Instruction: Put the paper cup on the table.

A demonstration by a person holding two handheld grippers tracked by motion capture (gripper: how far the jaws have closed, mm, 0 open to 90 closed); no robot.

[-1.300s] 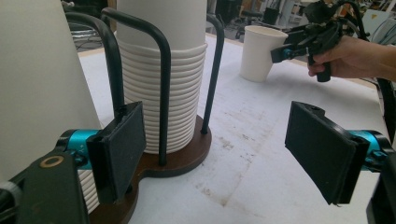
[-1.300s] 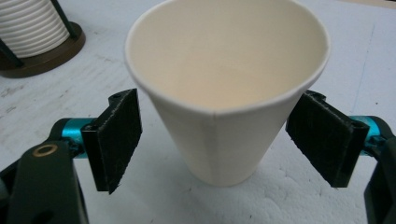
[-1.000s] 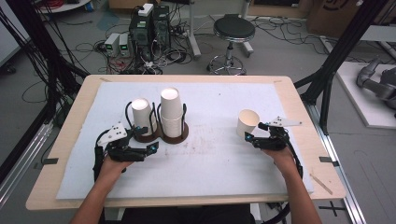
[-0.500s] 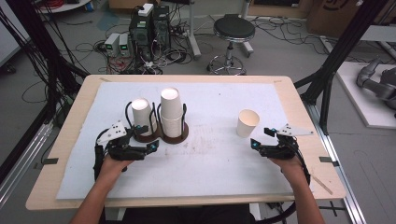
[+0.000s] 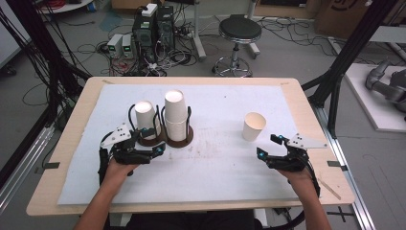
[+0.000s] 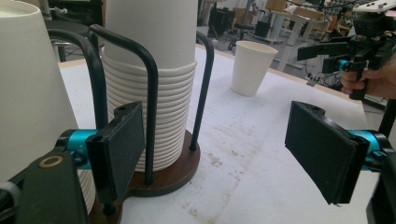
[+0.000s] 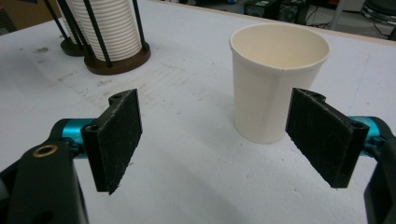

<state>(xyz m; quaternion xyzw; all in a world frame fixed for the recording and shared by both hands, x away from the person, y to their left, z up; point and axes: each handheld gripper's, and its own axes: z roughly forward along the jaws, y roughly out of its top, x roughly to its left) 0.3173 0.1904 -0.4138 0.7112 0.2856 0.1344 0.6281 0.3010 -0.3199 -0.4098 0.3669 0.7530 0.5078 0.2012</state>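
White paper cup point(image 5: 253, 126) stands upright and alone on the pale mat point(image 5: 215, 163) covering the wooden table point(image 5: 306, 96), mouth up, right of centre. Right gripper point(image 5: 276, 154), held in the person's right hand point(image 5: 299, 175), rests low near the table's front edge, just short of the cup and not touching it. Its jaws are spread wide with nothing between them; in the right gripper view the cup point(image 7: 275, 79) stands beyond the gap, nearer the right-hand jaw.

Left gripper point(image 5: 148, 149), in the left hand point(image 5: 117, 167), sits just in front of two dark wire cup holders on round brown bases. The nearer holder point(image 5: 178, 136) carries a tall stack of inverted cups point(image 5: 176, 115); the second holder point(image 5: 143, 136), to its left, carries a shorter stack point(image 5: 145, 114). This gripper's jaws are likewise wide open and empty. In the left gripper view one jaw stands close beside a wire upright of the tall stack's holder point(image 6: 152, 107), whether touching cannot be told, and the lone cup point(image 6: 251, 67) appears farther off across the mat.
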